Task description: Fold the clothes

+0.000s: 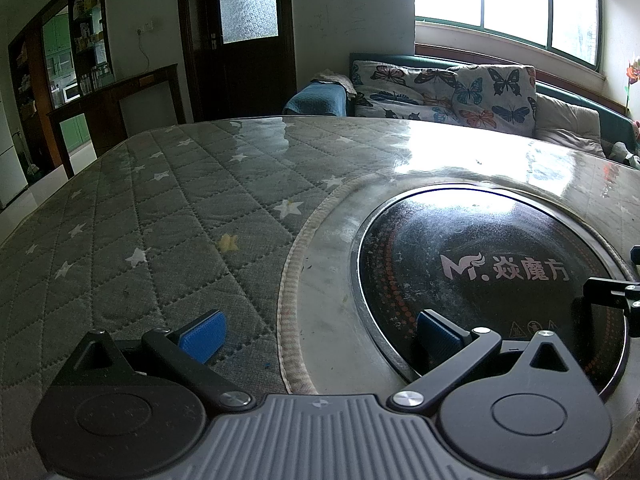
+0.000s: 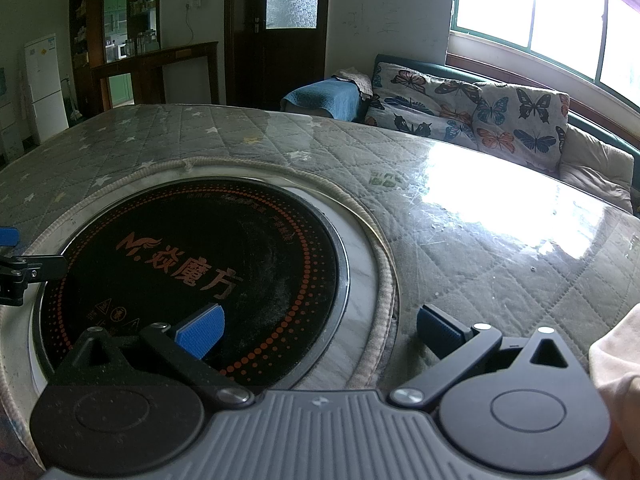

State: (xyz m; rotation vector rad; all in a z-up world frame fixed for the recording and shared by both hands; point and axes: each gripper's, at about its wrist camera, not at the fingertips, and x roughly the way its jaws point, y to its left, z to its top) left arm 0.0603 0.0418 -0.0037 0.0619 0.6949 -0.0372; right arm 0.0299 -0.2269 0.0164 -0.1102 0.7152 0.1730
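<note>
Home living room, butterfly-cushioned sofa [image 1: 460, 92] under window [image 1: 508, 4], quilt-covered table [image 1: 168, 216] with inset cooktop [image 1: 492, 272], fridge [image 2: 44, 84]

A round induction cooktop [image 2: 192, 272] sits sunk in the middle of the table [image 1: 120, 240], ringed by the quilted table cover [image 2: 460, 260]; the left gripper [image 1: 320, 334] hangs at its 7 o'clock, the right gripper [image 2: 320, 330] at its 5 o'clock; a cloth [image 2: 616, 364] lies at the right gripper's 3 o'clock; behind the table stands a sofa [image 1: 580, 128] bearing butterfly cushions [image 1: 452, 92], at 1 o'clock.
</note>
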